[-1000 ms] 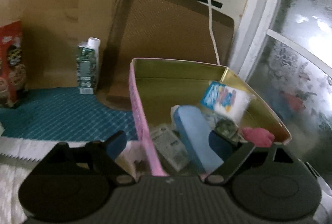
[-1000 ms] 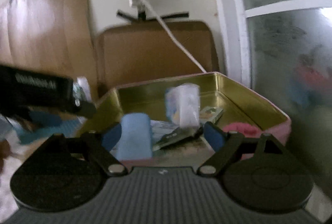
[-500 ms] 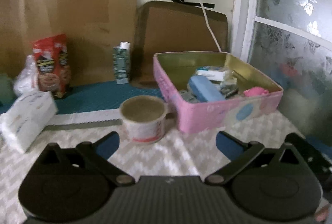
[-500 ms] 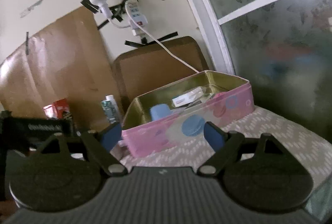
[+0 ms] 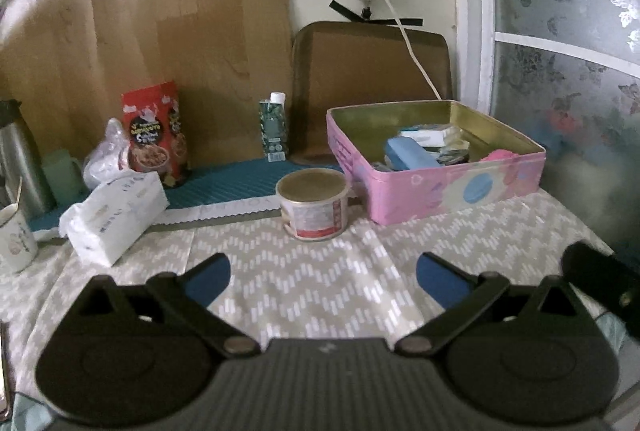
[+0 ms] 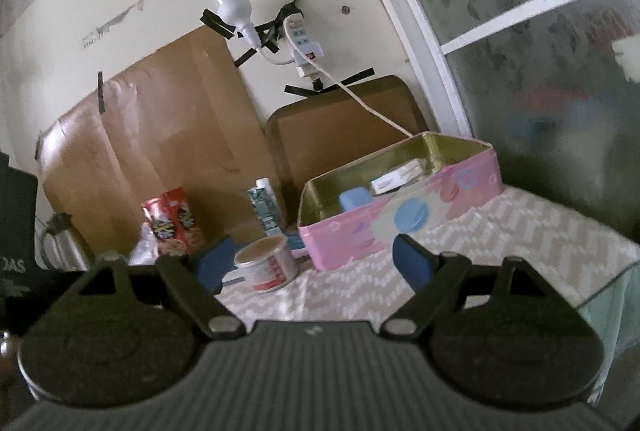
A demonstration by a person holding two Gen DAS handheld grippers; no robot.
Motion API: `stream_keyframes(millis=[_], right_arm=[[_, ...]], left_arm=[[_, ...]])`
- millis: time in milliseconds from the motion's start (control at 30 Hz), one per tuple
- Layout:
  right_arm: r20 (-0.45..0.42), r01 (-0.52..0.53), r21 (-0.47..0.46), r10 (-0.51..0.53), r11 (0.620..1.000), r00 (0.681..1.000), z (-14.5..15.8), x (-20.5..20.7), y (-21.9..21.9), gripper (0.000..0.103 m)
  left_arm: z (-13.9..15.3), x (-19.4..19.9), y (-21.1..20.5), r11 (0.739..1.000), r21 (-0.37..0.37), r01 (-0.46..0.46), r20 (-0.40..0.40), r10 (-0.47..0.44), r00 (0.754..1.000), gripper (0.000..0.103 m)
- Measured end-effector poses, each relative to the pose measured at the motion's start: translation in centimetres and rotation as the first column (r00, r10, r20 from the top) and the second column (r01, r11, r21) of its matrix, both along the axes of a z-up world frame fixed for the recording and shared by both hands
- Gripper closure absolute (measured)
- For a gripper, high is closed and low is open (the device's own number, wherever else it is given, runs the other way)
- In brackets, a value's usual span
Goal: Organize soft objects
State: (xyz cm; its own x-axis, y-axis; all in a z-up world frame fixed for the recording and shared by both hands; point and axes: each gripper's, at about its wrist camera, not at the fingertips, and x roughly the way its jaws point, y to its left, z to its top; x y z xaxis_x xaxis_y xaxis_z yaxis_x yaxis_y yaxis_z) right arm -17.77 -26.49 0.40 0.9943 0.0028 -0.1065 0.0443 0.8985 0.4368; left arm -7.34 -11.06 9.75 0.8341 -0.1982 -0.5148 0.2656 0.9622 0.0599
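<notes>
Both wrist views, after the withdrawal from the tin. The left gripper (image 5: 323, 273) stands released, its blue pads wide apart with only patterned tablecloth (image 5: 460, 231) between them; a second ago its fingers straddled the wall of the pink tin (image 5: 440, 187), one pad inside among the contents. The right gripper (image 6: 308, 259) is likewise released and empty, its spread unchanged, and it too has drawn back from the tin's mouth to a place well clear of it.

In the left view the tin now sits at 2 o'clock from the gripper, well apart. Inside it lie a blue pouch (image 5: 412, 153), a white packet (image 5: 426, 136) and something pink (image 5: 500, 155) at the near right corner; smaller items between them are too dark to name. A can (image 5: 314, 203) stands at 12 o'clock, just left of the tin. A tissue pack (image 5: 116, 215) lies at 10 o'clock, with a red snack box (image 5: 154, 133) and a small carton (image 5: 274, 129) behind it against the wall.

Reading: the last items appear delivered, since both grippers leave empty-handed. The tissue pack seems the most likely soft thing still outside the tin.
</notes>
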Motion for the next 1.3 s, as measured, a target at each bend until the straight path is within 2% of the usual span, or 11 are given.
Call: stream_keyframes(millis=[133,333,567,800,933,1100,1300], right_arm=[[-0.028,-0.019,0.043,0.021,0.999,0.999,-0.6,-0.8,0.1,0.013],[-0.020,-0.005,0.097,0.007,0.995,1.000,-0.9,-1.0,-0.3,0.012],[-0.036,-0.007,0.102,0.011,0.995,0.999,-1.2,-0.8,-0.2,0.012],[-0.048,0.004,0.107,0.002,0.994,0.999,-1.4,-1.0,-0.1,0.011],[-0.058,0.001,0.108,0.006,0.994,0.998,-1.6,-0.9,0.1,0.011],[-0.068,0.005,0.111,0.003,0.994,0.998,-1.7,-0.9,0.1,0.011],[-0.079,0.011,0.128,-0.001,0.992,0.997,-2.0,-0.8,0.0,0.010]], left_arm=[[0.1,-2.0,-0.2,1.000,0.004,0.005,0.007,-0.005,1.000,0.000],[-0.3,-3.7,-0.6,0.998,0.066,-0.009,0.039,0.006,0.999,0.000],[-0.8,-3.8,-0.6,0.999,0.044,0.001,0.013,-0.002,1.000,0.000],[-1.6,-4.3,-0.8,0.998,0.055,0.023,-0.005,-0.023,1.000,0.000],[-2.0,-4.1,-0.8,0.998,0.051,0.029,-0.037,-0.027,0.999,0.000],[-3.0,-3.6,-0.6,0.998,0.022,0.053,-0.119,-0.050,0.992,0.000],[-4.5,-3.5,-1.0,0.996,0.035,0.077,-0.192,-0.069,0.979,0.000]])
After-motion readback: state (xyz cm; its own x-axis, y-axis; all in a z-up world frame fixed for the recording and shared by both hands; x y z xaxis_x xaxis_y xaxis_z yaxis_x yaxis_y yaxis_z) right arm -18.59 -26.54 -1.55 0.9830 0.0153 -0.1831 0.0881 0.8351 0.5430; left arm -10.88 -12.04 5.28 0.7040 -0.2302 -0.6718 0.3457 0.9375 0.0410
